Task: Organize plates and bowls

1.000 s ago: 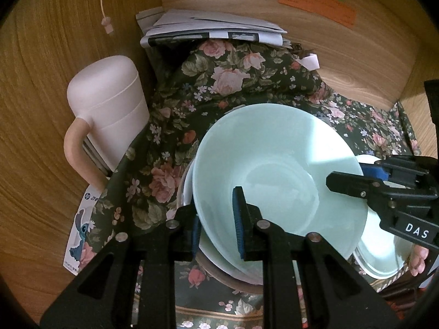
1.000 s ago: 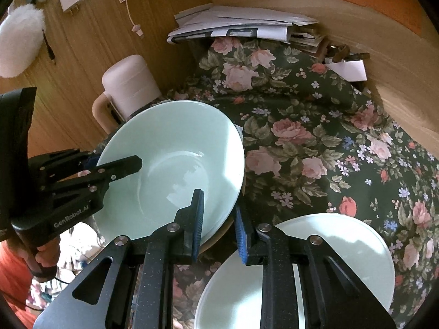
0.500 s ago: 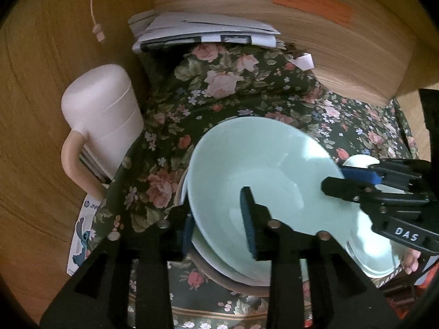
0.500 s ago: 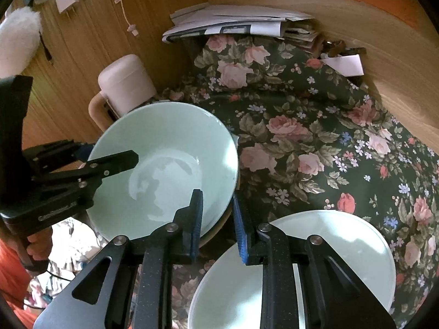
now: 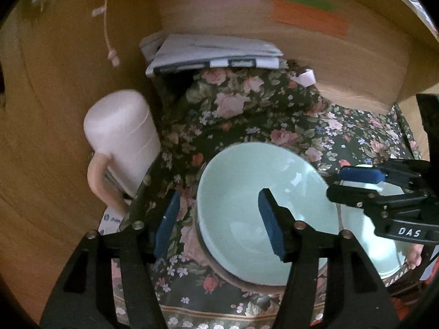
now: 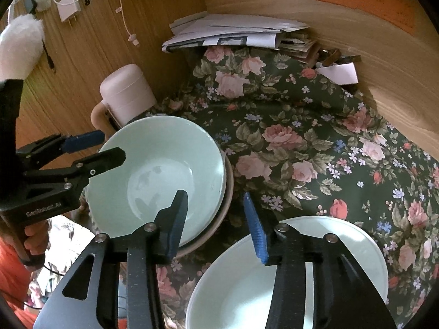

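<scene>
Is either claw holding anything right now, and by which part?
Nothing is held. Left claw and right claw are both open, and the bowl sits free on its stack.

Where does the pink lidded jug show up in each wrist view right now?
Left wrist: the pink lidded jug stands left of centre, against the wooden wall, left of the stacked mint bowl.
Right wrist: upper left, just behind that bowl.
Shared landmark: the stack of papers behind the floral cloth.
</scene>
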### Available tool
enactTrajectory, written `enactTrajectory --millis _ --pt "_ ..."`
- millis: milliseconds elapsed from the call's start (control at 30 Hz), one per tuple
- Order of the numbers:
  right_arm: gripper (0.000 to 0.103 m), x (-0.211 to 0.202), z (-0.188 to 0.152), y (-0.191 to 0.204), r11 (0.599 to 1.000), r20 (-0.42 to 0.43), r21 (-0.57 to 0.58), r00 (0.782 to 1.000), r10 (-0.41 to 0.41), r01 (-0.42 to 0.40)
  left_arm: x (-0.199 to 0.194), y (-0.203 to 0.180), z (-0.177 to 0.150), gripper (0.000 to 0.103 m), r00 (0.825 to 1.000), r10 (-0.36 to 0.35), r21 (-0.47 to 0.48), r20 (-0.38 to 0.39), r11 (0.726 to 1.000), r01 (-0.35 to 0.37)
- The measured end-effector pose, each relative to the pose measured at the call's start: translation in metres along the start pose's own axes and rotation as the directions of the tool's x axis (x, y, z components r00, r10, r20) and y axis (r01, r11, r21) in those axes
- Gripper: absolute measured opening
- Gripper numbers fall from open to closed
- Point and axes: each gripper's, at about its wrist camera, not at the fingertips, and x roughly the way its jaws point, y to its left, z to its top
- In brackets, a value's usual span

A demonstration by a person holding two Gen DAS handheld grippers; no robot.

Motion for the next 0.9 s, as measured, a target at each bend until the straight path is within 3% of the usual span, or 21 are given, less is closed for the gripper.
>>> enactTrajectory --millis 267,600,900 --pt "0.041 0.017 -0.004 0.000 1.000 -0.066 -0.015 0.998 0.007 -0.008 0.013 0.013 -0.022 0.059 0.997 -0.039 -0.074 -0.066 0.997 0.034" --pt "0.041 0.034 0.001 0.002 1.000 -0.119 -0.020 0.993 0.013 -0.015 0.023 0.021 -0.035 0.058 0.989 -0.121 -0.152 -0.090 0.983 0.106" --pt "0.041 0.050 0.002 0.004 0.999 -0.161 -0.007 0.986 0.034 -0.035 0.027 0.018 -0.035 0.048 0.978 -0.187 -0.179 -0.096 0.969 0.168"
